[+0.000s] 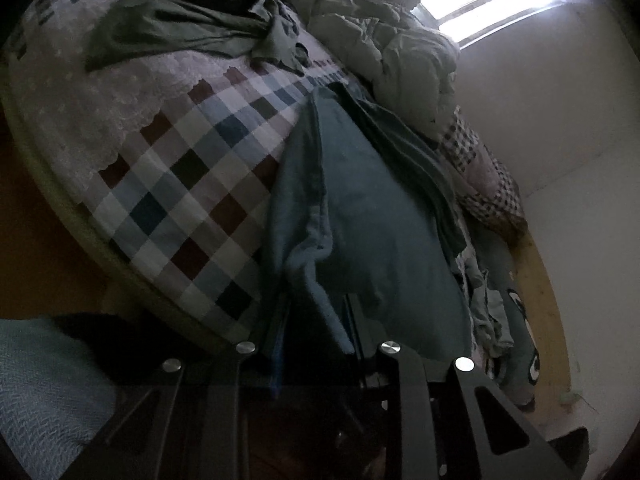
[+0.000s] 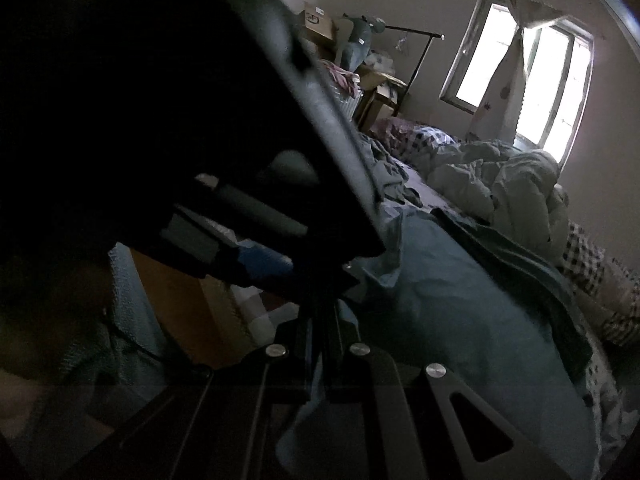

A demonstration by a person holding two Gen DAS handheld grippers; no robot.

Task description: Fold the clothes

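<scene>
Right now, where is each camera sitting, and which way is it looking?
Left wrist: sits on the left gripper, looking up the checkered bed along the blue garment; its own fingers show.
Right wrist: sits on the right gripper, looking across the bed toward the window; the dark left gripper body fills its left side.
Both see the blue garment and the rumpled duvet.

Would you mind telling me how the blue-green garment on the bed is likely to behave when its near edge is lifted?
The blue-green garment will probably flop and drape: it already sags in soft folds. Its fleecy-looking edge at the left gripper should grip rather than slip. It looks light, though bulky.
</scene>
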